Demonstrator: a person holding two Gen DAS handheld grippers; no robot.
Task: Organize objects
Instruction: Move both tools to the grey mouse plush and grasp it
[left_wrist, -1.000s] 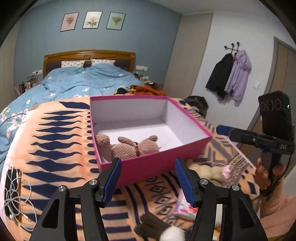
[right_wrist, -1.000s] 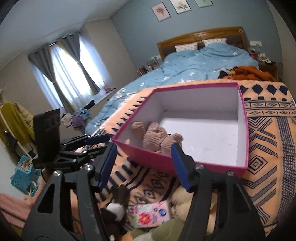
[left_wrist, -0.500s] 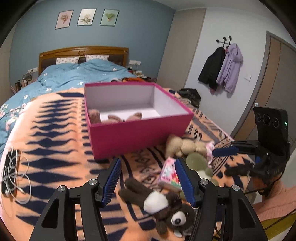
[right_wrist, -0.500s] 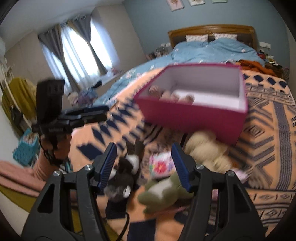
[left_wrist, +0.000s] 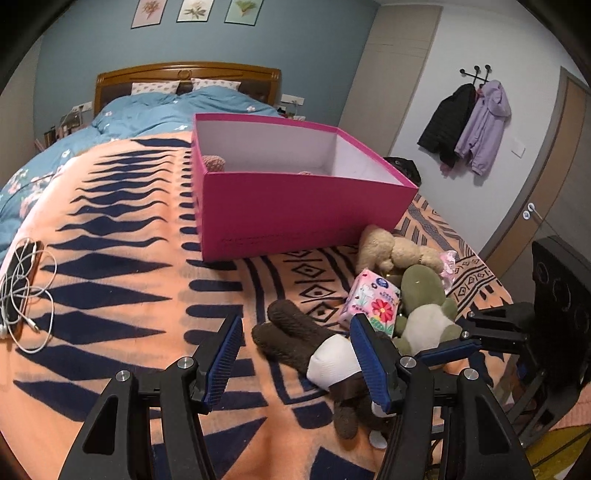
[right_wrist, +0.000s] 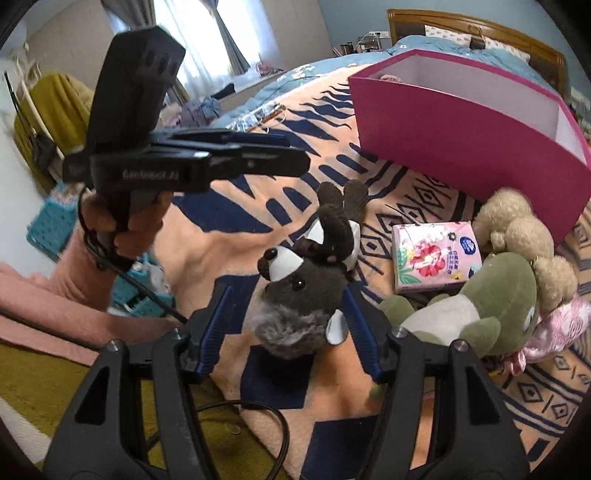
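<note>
Both grippers have withdrawn from the pink box (left_wrist: 295, 218) to the toys lying in front of it: right gripper (right_wrist: 286, 328), fingers apart, now straddles the brown plush dog (right_wrist: 299, 295); left gripper (left_wrist: 295, 354) hovers apart, empty.

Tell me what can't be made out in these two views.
- Toy inside the pink box: both views, the box wall hides all but bits.
- Tan bear: right view, its face is turned away.
- Dark plush dog: left view, its head is behind the left claw.
- Tissue pack: print too small.
</note>
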